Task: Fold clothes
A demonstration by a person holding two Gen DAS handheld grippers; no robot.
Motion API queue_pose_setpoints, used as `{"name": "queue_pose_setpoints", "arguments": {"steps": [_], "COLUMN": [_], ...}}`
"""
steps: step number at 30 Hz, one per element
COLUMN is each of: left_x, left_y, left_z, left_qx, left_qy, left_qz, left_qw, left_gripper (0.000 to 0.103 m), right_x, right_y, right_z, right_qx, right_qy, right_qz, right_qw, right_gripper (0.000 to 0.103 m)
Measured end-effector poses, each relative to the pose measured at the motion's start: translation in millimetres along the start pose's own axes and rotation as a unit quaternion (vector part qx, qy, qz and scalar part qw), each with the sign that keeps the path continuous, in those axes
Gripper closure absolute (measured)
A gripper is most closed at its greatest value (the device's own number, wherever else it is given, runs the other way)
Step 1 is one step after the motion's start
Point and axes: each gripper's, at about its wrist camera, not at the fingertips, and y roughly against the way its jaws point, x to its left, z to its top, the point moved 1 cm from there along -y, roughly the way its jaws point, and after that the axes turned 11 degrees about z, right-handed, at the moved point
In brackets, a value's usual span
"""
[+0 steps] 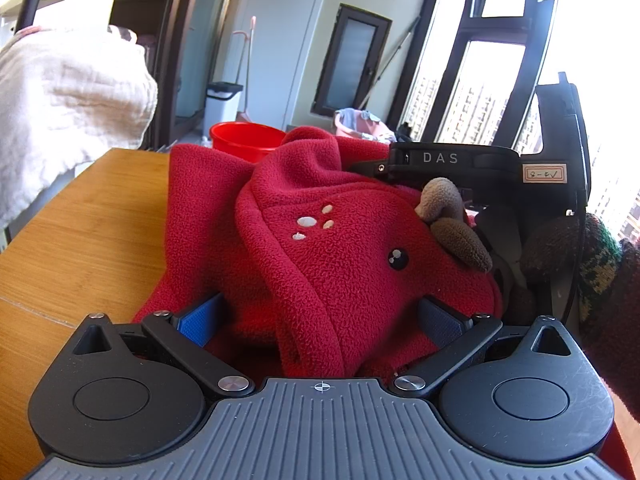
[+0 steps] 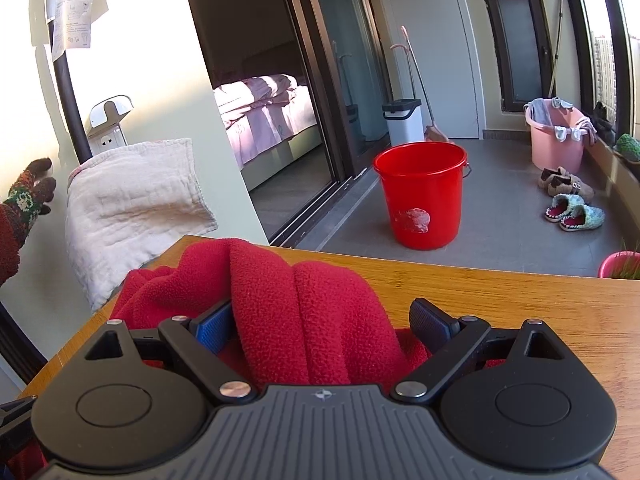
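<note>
Both of my grippers tilt down over the wooden table (image 2: 520,300), side by side. My left gripper (image 1: 320,316) has its jaws spread wide with the red fleece (image 1: 328,248) bunched between the blue pads (image 1: 200,318); cloth fills the gap, and I can't tell if the pads press it. My right gripper (image 2: 320,322) also stands wide: a thick fold of fleece (image 2: 296,312) rises between its pads, leaning on the left one, clear of the right.

The fleece lies heaped on the table, hood uppermost, its eye and brown antlers (image 1: 452,224) toward three o'clock; the bundle runs from six toward twelve. Its lower half is hidden under the gripper bodies, so sleeves and hem aren't visible.

At three o'clock in the left view, the right gripper and a gloved hand (image 1: 592,264) are partly cut off. A red bucket (image 2: 422,196) stands on the floor beyond.
</note>
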Motion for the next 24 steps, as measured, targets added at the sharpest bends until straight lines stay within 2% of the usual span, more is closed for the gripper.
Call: {"name": "queue_pose_setpoints", "arguments": {"steps": [3, 8, 12, 24], "left_x": [0.1, -1.5, -1.4, -8.7], "left_y": [0.7, 1.7, 2.3, 2.8], "left_z": [-0.4, -1.1, -0.5, 0.5], "left_qx": [0.0, 0.0, 0.0, 0.0], "left_qy": [0.001, -0.001, 0.002, 0.002], "left_qz": [-0.001, 0.001, -0.002, -0.001], "left_qw": [1.0, 1.0, 1.0, 1.0], "left_gripper": [0.0, 0.0, 0.0, 0.0], "right_x": [-4.2, -2.9, -7.9, -5.8], "right_y": [1.1, 6.4, 5.5, 2.5], "right_z": [-0.3, -3.0, -2.8, -2.3], "right_qx": [-0.001, -0.017, -0.015, -0.009], "right_qy": [-0.011, -0.009, -0.024, -0.02], "right_qz": [0.008, -0.003, 0.006, -0.004], "right_qw": [1.0, 1.0, 1.0, 1.0], "right_gripper": [0.01, 0.009, 0.009, 0.008]}}
